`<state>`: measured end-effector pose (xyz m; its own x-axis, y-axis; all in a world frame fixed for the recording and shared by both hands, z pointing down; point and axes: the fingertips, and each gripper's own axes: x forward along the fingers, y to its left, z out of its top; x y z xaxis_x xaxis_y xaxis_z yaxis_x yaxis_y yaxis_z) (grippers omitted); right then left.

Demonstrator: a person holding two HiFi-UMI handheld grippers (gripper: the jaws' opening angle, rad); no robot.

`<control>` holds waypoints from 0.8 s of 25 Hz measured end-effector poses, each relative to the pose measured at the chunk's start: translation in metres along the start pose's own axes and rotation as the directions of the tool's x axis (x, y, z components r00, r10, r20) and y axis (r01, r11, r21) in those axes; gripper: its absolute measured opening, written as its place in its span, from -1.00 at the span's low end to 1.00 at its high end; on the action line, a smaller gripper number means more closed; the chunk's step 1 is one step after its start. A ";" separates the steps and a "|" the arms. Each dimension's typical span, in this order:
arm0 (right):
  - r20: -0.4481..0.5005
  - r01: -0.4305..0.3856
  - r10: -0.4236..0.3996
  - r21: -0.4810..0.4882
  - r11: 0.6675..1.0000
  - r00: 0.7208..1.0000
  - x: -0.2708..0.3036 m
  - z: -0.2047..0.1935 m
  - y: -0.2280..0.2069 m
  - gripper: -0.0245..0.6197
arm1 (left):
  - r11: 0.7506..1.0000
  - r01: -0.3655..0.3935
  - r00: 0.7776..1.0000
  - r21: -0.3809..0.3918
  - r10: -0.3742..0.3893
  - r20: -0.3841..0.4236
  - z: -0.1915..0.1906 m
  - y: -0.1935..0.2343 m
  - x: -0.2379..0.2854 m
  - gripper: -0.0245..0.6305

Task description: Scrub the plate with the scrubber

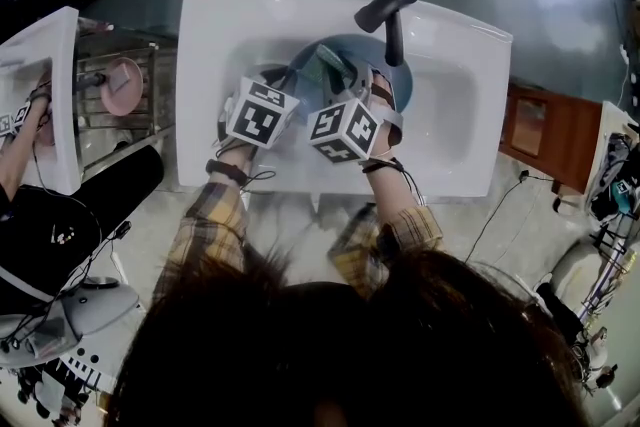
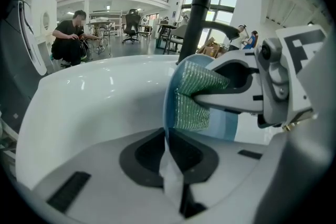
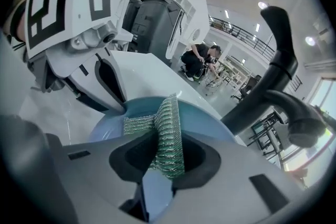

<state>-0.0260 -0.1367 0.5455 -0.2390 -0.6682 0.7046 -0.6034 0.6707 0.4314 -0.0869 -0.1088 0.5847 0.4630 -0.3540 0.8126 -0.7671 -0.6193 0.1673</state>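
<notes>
While the left gripper point(image 2: 167, 139) has its fingers pinched together on only the thin rim of the blue plate point(image 3: 207, 123), that hold is the weak point. The plate is held up on edge over the white sink point(image 1: 470, 115), so a sideways scrubbing push can lever it about the rim and twist it loose.

Right gripper point(image 3: 163, 157) has its fingers clamped on the folded green mesh scrubber point(image 2: 197, 105), with the free flap lying on the plate's face.

Risks as I read them:
- Too much pressure and the plate rotates or drops into the basin.
- The scrubber is soft and held by one fold, so a long drag could pull it out of the fingers or let the hard fingertips scrape the plate.
- The grippers sit just beside each other, so a wide stroke toward the left one could knock them together.
- The black faucet point(image 1: 390, 10) stands close behind the plate's top edge — a high stroke may hit it.
</notes>
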 end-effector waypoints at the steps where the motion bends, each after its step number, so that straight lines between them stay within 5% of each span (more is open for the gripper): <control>1: -0.007 -0.016 0.016 0.001 1.000 1.000 0.001 -0.001 0.005 -0.62 | 1.000 0.000 1.000 -0.002 0.000 0.000 0.000 0.000 0.001 -0.85; 10: -0.132 -0.176 0.174 -0.003 0.984 0.976 0.005 -0.028 0.048 -0.62 | 1.000 -0.008 1.000 -0.015 0.008 -0.002 0.000 0.004 0.003 -0.85; 20: -0.252 -0.244 0.230 -0.028 0.969 0.940 -0.010 -0.076 0.058 -0.61 | 1.000 -0.018 1.000 0.005 0.018 -0.011 -0.002 0.004 0.005 -0.85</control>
<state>-0.0011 -0.0666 0.6061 -0.1717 -0.3931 0.9033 -0.5054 0.8222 0.2617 -0.0883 -0.1115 0.5902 0.4442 -0.3576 0.8215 -0.7733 -0.6160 0.1500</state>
